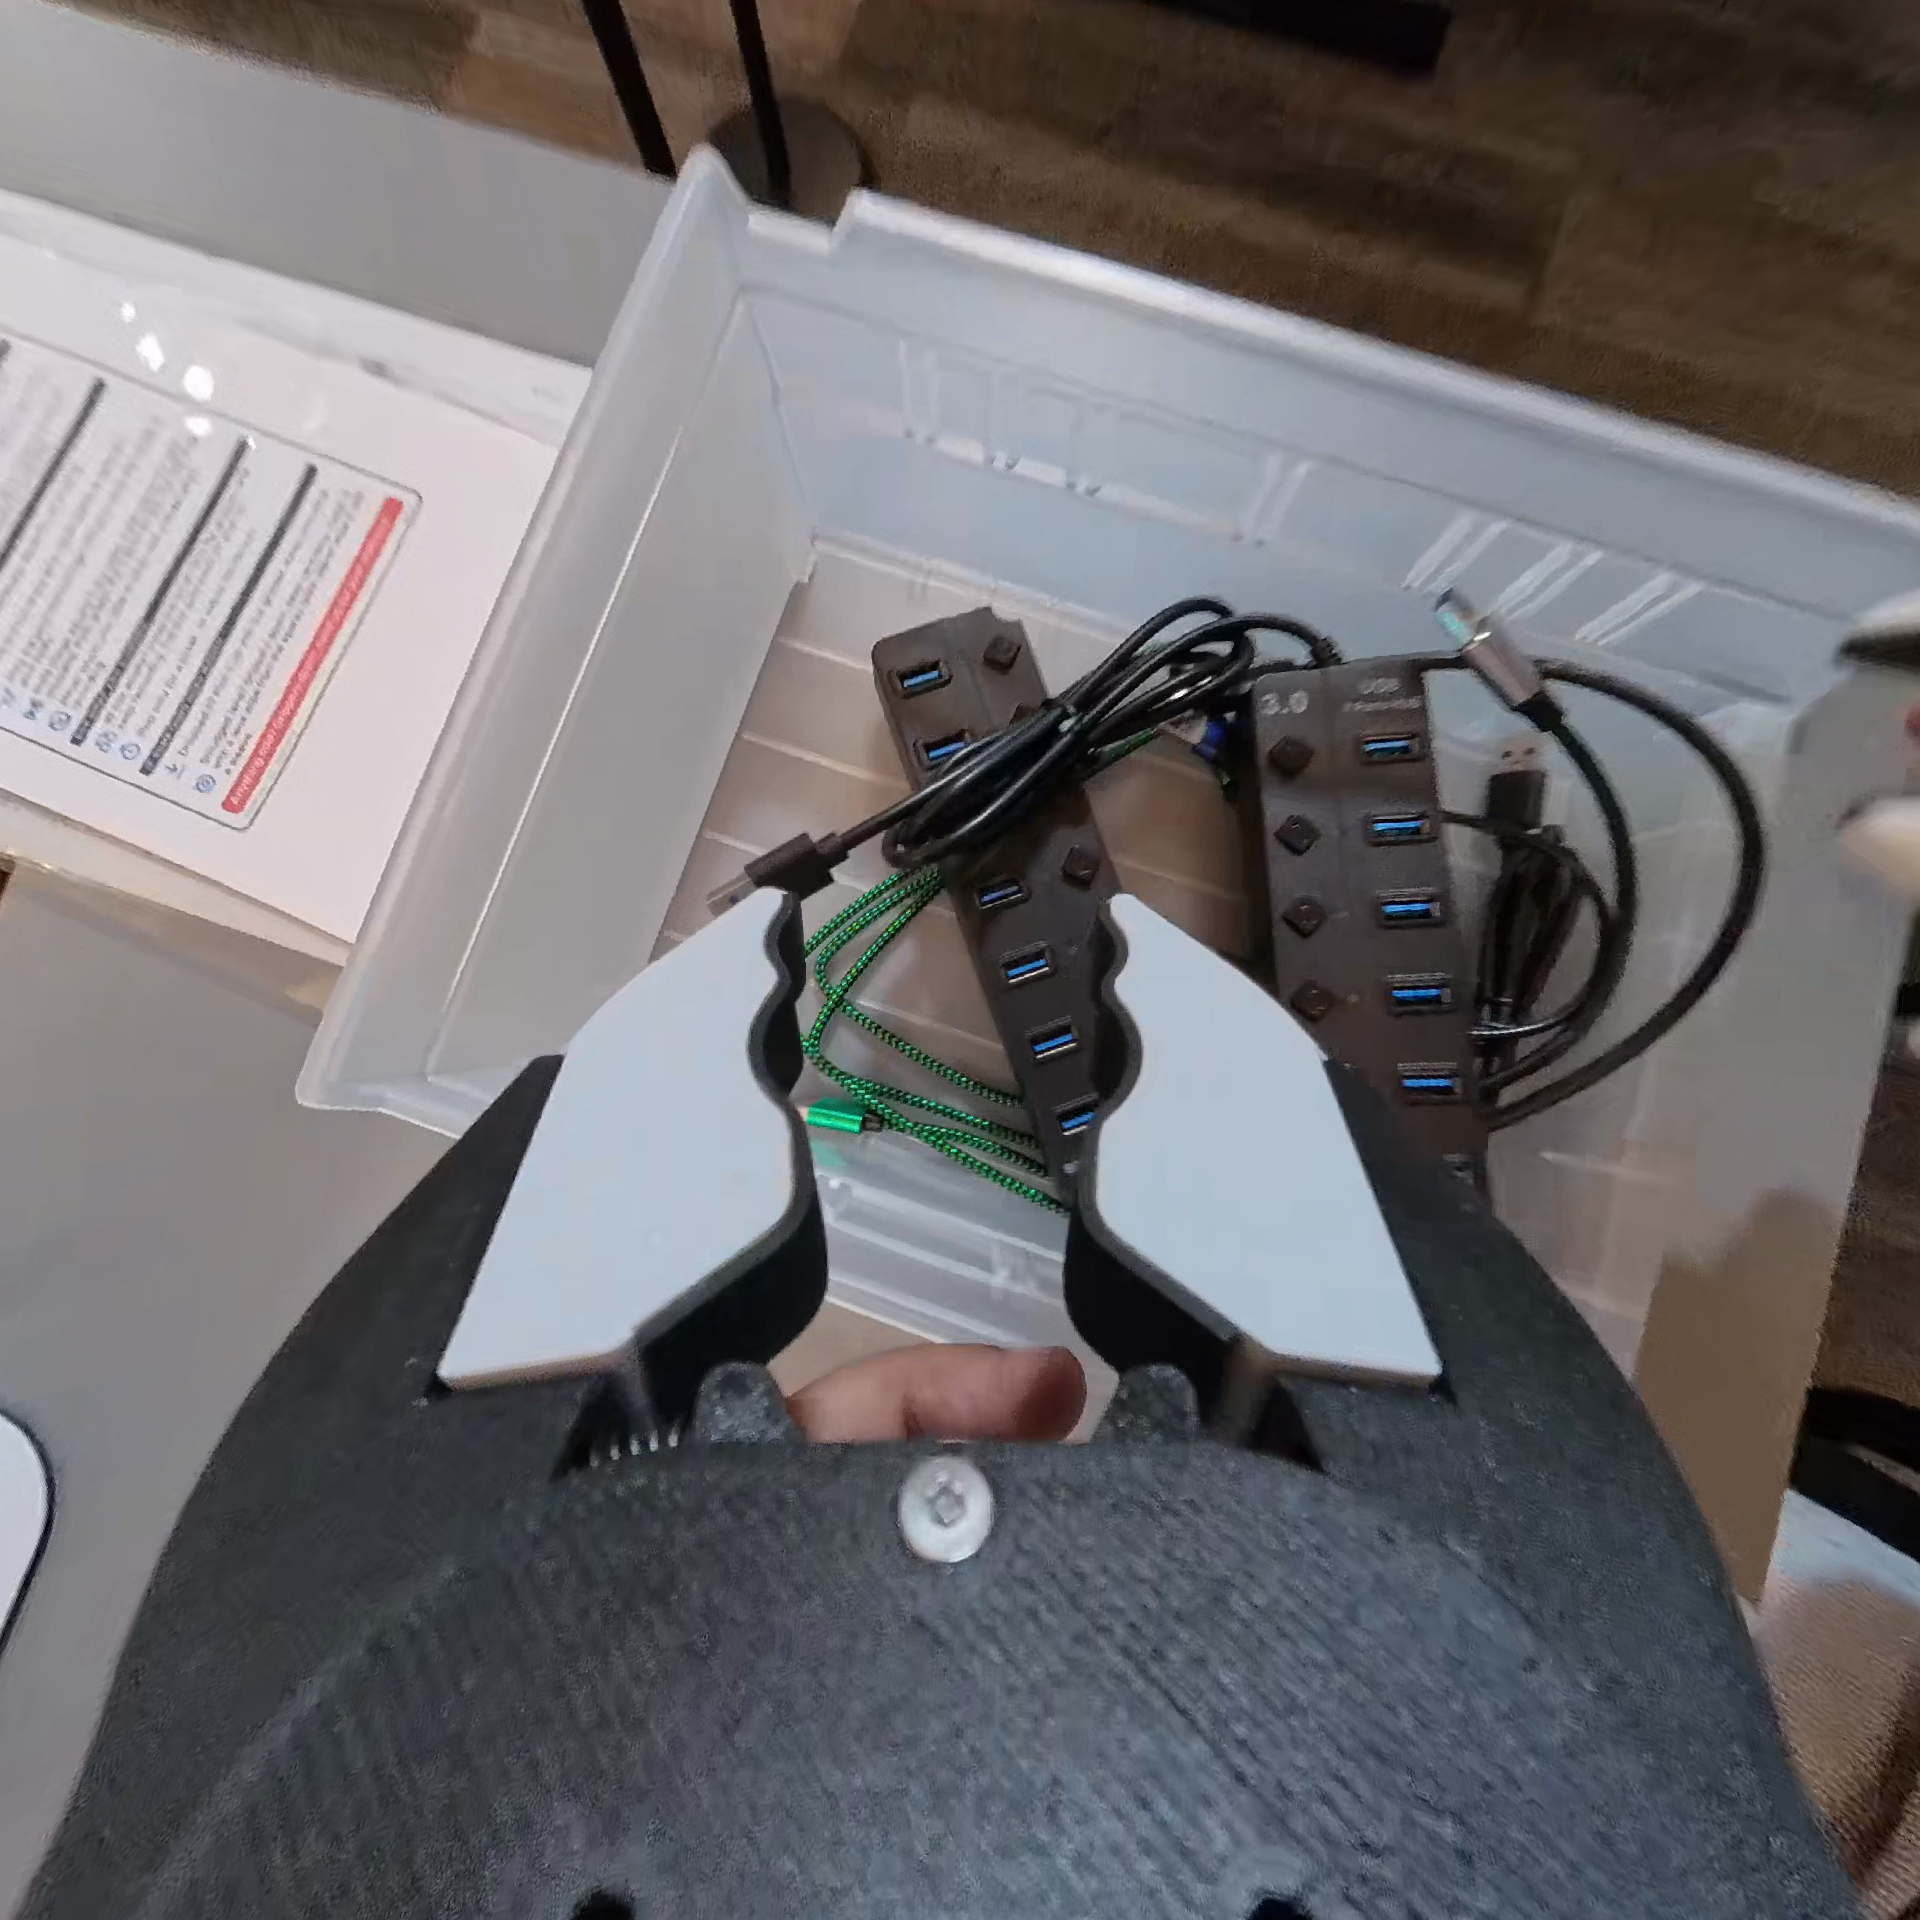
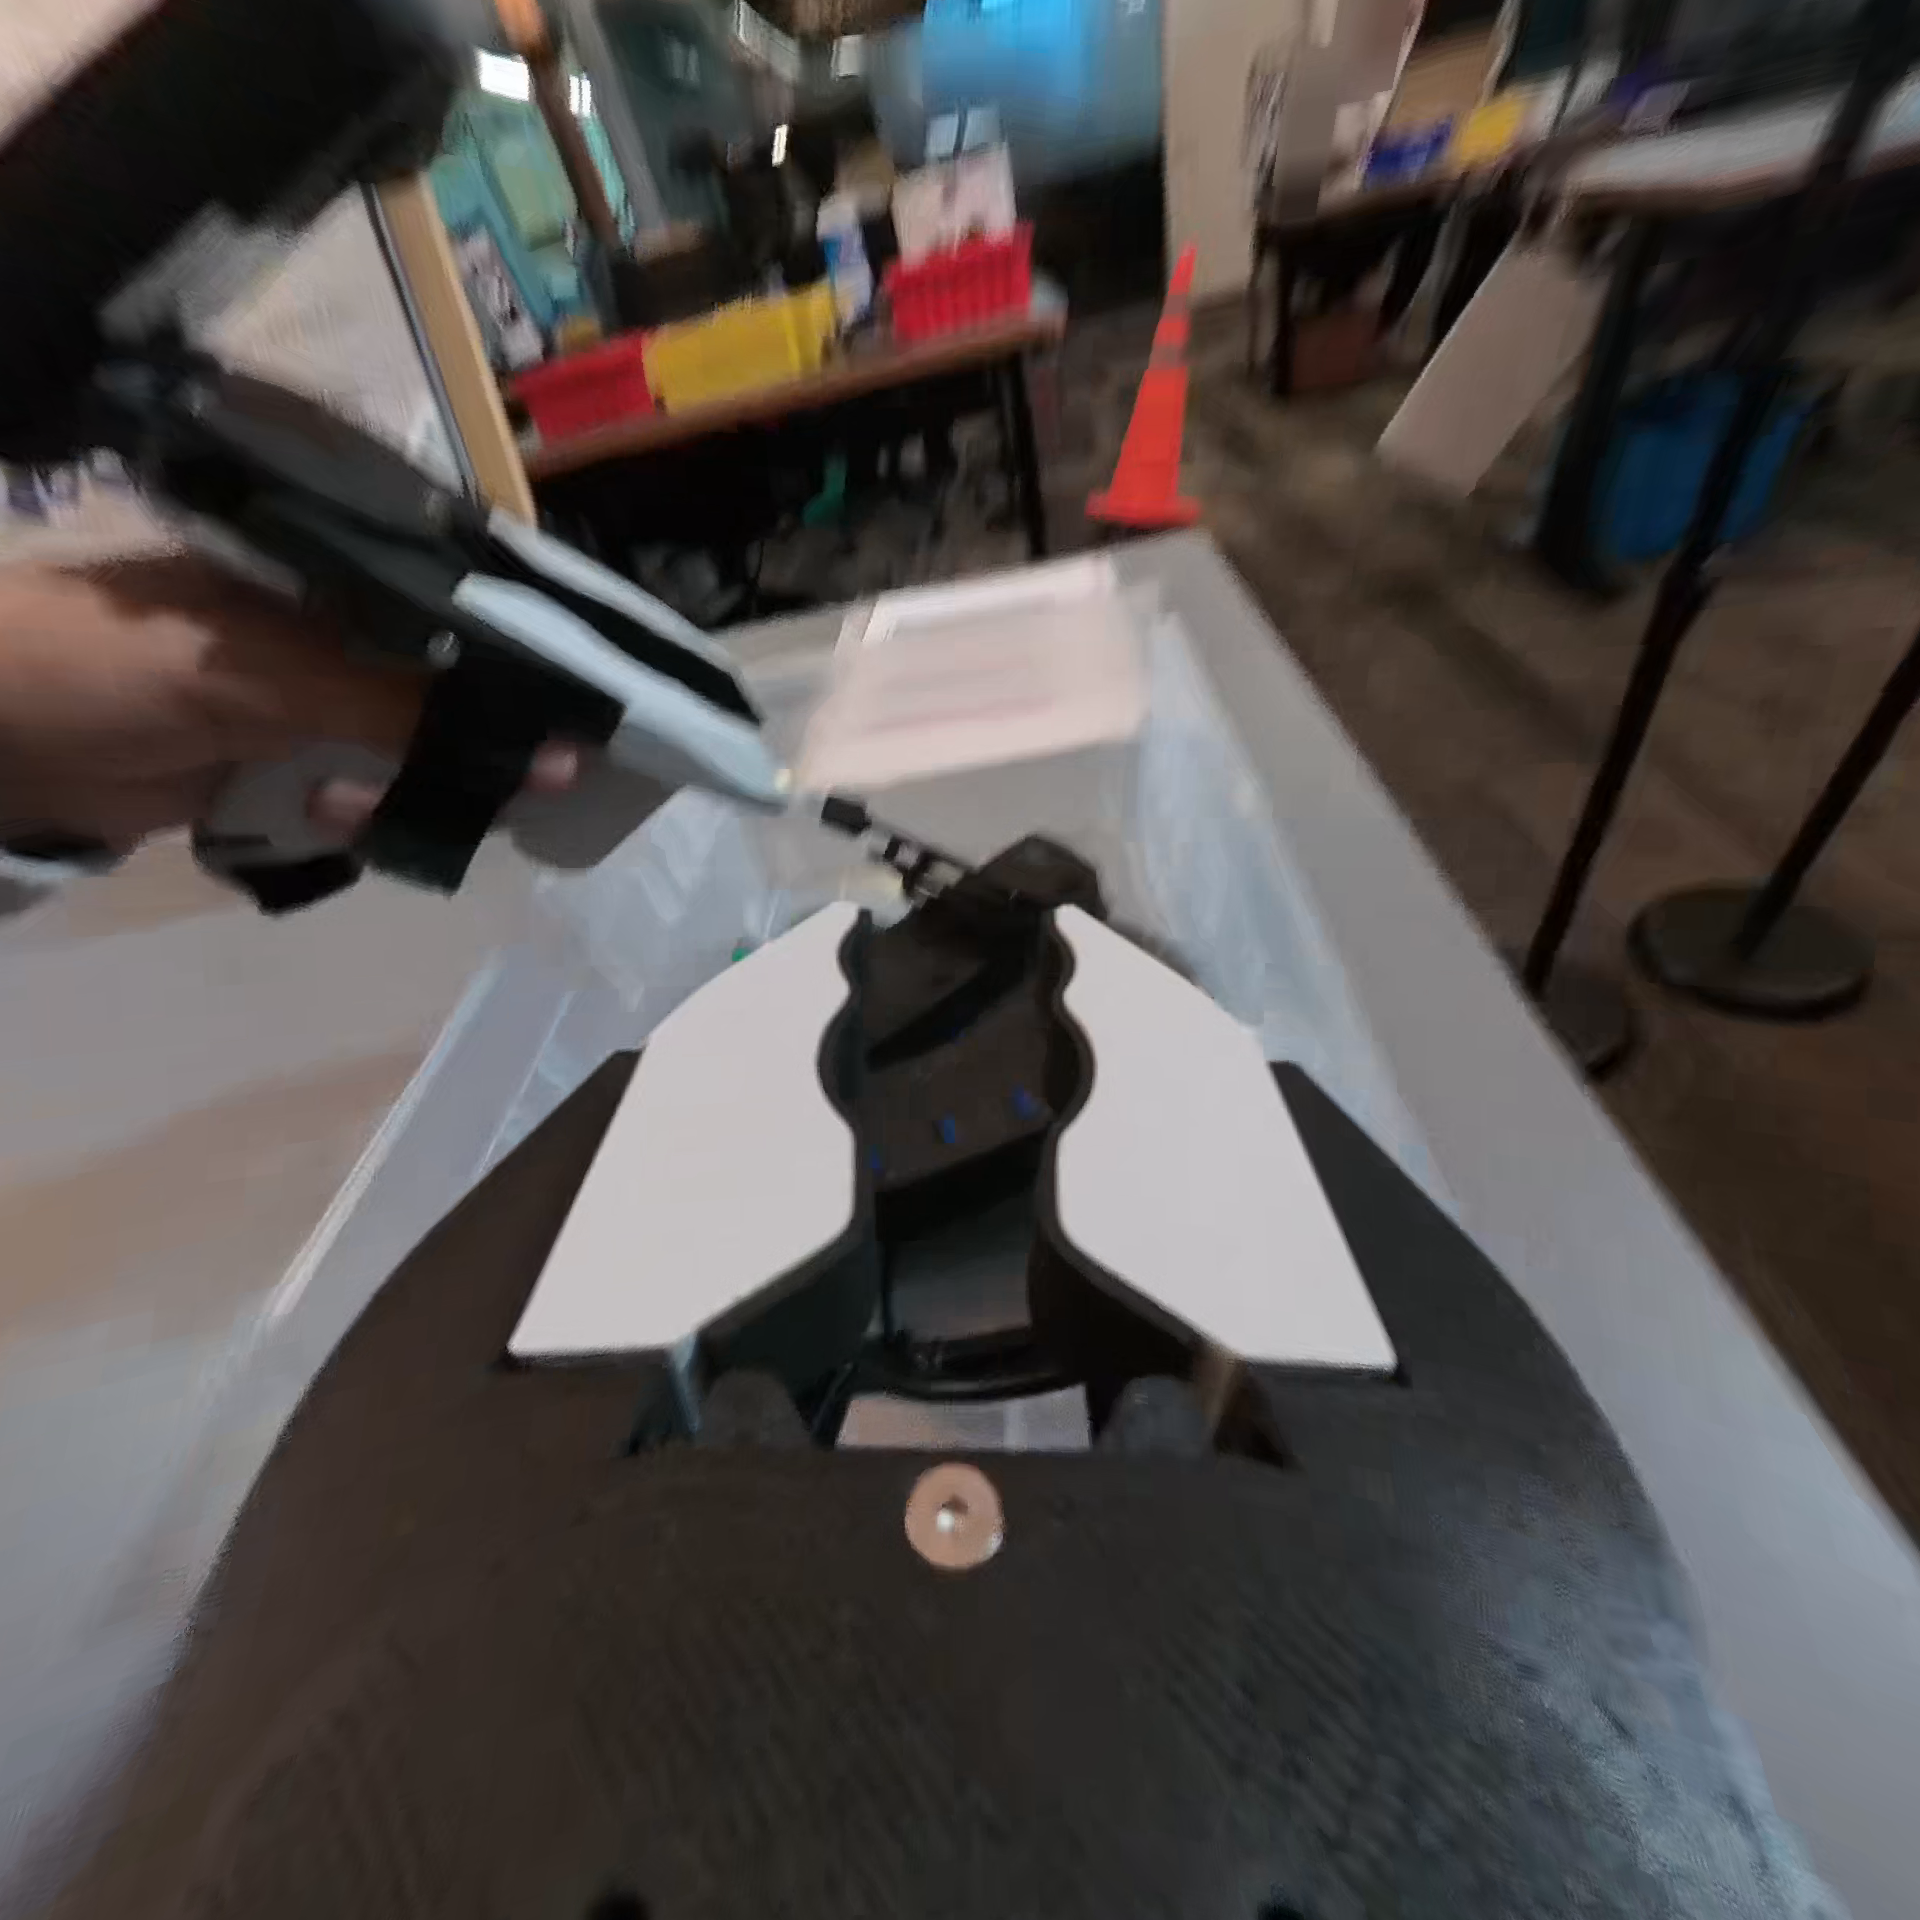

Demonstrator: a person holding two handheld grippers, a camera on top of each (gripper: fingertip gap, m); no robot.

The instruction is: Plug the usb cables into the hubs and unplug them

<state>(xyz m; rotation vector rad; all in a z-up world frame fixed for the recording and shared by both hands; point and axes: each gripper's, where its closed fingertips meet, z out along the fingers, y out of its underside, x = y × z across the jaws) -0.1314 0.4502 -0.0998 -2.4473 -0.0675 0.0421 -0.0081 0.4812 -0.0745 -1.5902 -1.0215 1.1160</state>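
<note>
Two black USB hubs with blue ports lie in a clear plastic bin (image 1: 665, 623): a left hub (image 1: 1029, 966) and a right hub (image 1: 1351, 883). A coiled black cable (image 1: 1091, 748) lies over the left hub, and its USB plug (image 1: 774, 873) sits just past my left fingertip. A green braided cable (image 1: 883, 1039) lies below. My left gripper (image 1: 951, 914) is open and empty above the left hub. My right gripper (image 2: 961, 920) hovers with its jaws apart; a dark hub (image 2: 956, 1039) shows blurred through the gap. The right gripper also shows at the right edge of the left wrist view (image 1: 1881, 738).
A silver-tipped cable (image 1: 1486, 649) and another black cable bundle (image 1: 1538, 914) lie by the right hub. A printed sheet (image 1: 208, 623) lies left of the bin. Beyond the table stand an orange cone (image 2: 1153, 416) and black stanchions (image 2: 1745, 956). My left gripper's tips are some 8 centimetres from the left hub (image 1: 1029, 966).
</note>
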